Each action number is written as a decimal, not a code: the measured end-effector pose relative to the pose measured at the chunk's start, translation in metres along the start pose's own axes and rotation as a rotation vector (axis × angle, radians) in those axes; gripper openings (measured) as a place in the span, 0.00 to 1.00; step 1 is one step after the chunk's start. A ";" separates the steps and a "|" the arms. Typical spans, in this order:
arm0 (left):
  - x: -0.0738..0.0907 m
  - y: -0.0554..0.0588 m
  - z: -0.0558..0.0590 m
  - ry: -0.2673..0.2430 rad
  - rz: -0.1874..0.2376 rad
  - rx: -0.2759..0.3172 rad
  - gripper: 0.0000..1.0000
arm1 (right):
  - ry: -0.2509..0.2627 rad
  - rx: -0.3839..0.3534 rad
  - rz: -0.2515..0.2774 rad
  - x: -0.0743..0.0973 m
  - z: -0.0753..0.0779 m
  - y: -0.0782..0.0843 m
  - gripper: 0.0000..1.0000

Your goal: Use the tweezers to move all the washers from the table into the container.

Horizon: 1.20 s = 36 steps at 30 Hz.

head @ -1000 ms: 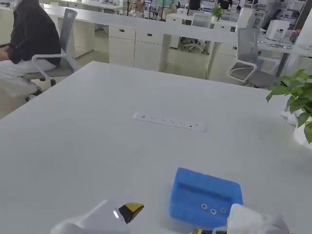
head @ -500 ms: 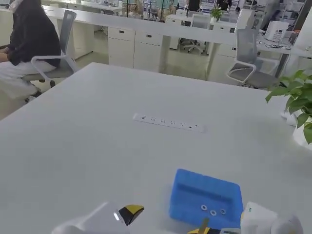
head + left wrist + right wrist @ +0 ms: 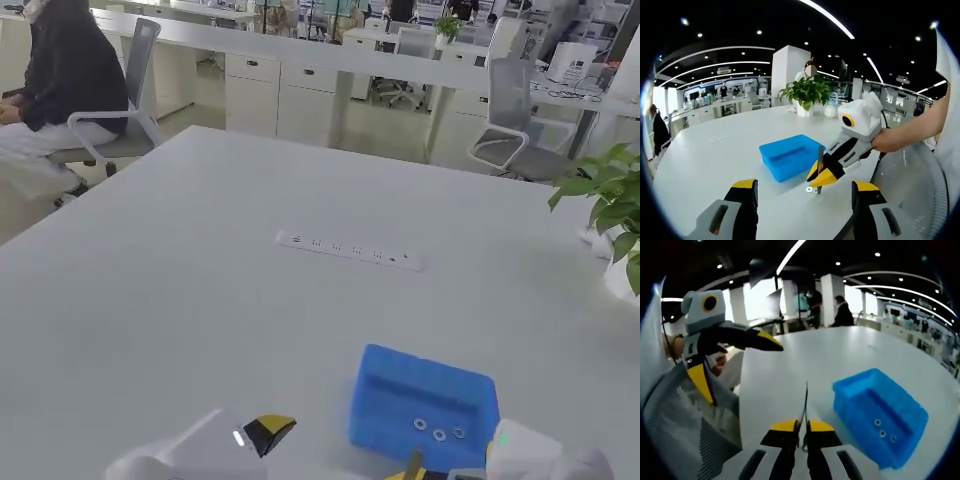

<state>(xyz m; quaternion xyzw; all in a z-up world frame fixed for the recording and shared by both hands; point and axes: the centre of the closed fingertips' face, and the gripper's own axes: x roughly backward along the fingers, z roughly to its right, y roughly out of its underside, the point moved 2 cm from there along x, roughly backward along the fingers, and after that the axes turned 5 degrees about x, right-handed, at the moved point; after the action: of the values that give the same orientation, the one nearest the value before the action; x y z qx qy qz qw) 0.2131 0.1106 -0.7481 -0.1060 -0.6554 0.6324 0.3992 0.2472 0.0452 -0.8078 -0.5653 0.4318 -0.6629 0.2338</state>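
A blue container (image 3: 422,405) sits near the table's front edge with three washers (image 3: 438,432) lying in it; they also show in the right gripper view as washers (image 3: 883,432) inside the container (image 3: 880,415). My right gripper (image 3: 801,429) is shut on thin tweezers (image 3: 805,400) that point forward. In the left gripper view those tweezers (image 3: 820,165) point down at one small washer (image 3: 810,189) on the table, just in front of the container (image 3: 790,156). My left gripper (image 3: 805,200) is open and holds nothing, left of the container.
A white power strip (image 3: 348,250) lies mid-table. A potted plant (image 3: 605,200) stands at the right edge. A person sits on a chair (image 3: 120,100) at the far left, and desks with more chairs stand beyond the table.
In the head view my right gripper has drawn back a little toward the lower right of the container. The left gripper and the container have stayed put.
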 end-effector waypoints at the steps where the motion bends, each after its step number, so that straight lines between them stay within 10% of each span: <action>1: 0.000 0.000 0.000 0.000 0.001 0.000 0.77 | 0.005 -0.011 0.004 0.001 0.001 0.000 0.04; 14: 0.000 0.000 0.000 0.000 0.002 0.001 0.77 | -0.006 0.159 -0.009 0.000 -0.011 0.003 0.03; 36: -0.001 0.000 0.000 0.004 -0.003 -0.005 0.77 | 0.018 -0.103 0.094 0.011 0.005 -0.005 0.02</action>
<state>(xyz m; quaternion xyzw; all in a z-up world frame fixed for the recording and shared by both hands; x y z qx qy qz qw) 0.2137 0.1097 -0.7491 -0.1071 -0.6563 0.6301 0.4010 0.2500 0.0373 -0.7979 -0.5495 0.4938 -0.6331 0.2312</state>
